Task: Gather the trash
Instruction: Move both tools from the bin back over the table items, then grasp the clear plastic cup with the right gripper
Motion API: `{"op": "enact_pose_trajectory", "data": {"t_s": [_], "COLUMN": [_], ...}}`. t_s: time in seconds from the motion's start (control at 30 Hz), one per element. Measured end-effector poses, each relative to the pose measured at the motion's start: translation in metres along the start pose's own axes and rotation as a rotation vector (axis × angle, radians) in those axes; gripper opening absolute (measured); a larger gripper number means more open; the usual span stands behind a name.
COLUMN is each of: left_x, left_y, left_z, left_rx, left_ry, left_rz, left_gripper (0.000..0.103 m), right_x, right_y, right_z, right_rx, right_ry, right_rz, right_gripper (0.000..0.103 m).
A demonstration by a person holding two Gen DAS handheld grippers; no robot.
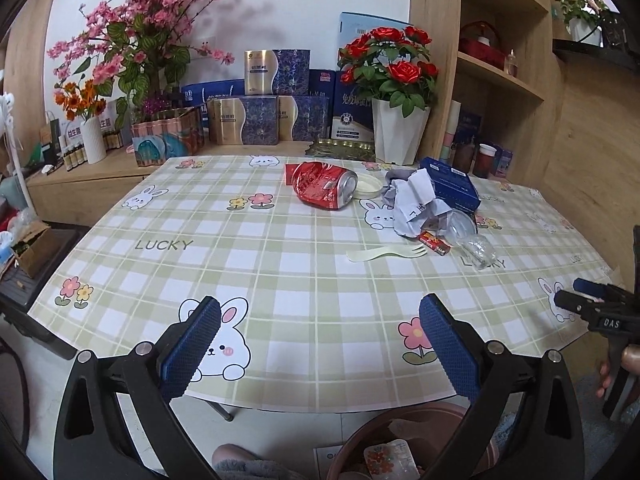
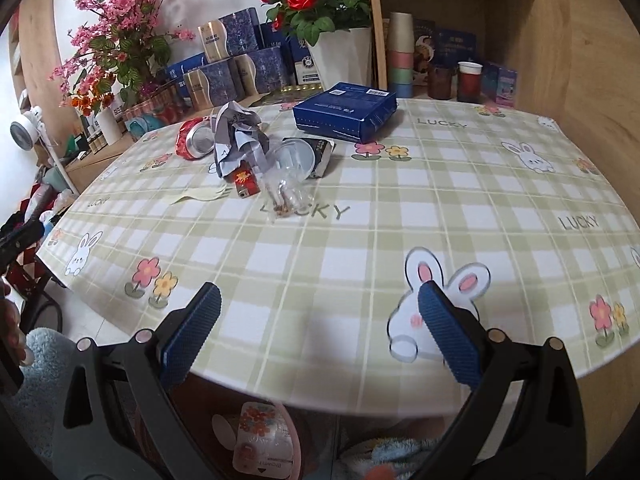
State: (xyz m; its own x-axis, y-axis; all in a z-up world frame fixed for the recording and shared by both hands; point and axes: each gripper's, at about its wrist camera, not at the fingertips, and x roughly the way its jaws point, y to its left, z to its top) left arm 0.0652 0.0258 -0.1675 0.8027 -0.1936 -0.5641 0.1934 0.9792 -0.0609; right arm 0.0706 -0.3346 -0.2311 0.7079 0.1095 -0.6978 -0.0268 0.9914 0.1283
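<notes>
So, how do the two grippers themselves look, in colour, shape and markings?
Both are alike. The left gripper and the right gripper each have black angular arms with silver round bolts and two flat fingers covered in blue ribbed pads. Seen from the left wrist view, the right gripper's body bears white letters "DAS". No cables show.

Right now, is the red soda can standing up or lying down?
Lying down. The red soda can rests on its side on the table, crushed, its silver end facing sideways.

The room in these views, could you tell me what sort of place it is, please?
Probably a home living or dining room: a table with a bunny tablecloth, flower pots, and wooden shelves holding household items.
</notes>
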Motion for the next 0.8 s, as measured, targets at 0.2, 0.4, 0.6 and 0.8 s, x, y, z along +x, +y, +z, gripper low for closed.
{"op": "enact_pose_trajectory", "data": {"t_s": [0.2,0.4,0.6,0.8], "left_x": [0.008,0.019,0.028,0.037], "left_y": [0.005,0.013,0.013,0.014], "left_z": [0.007,0.005,-0.004,0.0], "left_rx": [0.017,-0.018,-0.01,-0.036], "left_ry": [-0.006,0.033,0.069,0.076], "left_rz": [0.0,0.009,0.035,0.036], "left_gripper": [0.097,0.097,0.097,0.097], "right_x": [0.031,0.063,0.083,0.104], "right_y": [0.006,0.027,0.051,0.043], "right_z": [0.029,0.055,0.07,0.082], "right_rx": [-0.08,-0.157,-0.275,-0.254], "right_ry": [0.046,0.081,0.059,0.064], "right_rz": [0.022,0.071,0.092,0.075], "right_gripper": [0.097,0.097,0.082,0.076]}}
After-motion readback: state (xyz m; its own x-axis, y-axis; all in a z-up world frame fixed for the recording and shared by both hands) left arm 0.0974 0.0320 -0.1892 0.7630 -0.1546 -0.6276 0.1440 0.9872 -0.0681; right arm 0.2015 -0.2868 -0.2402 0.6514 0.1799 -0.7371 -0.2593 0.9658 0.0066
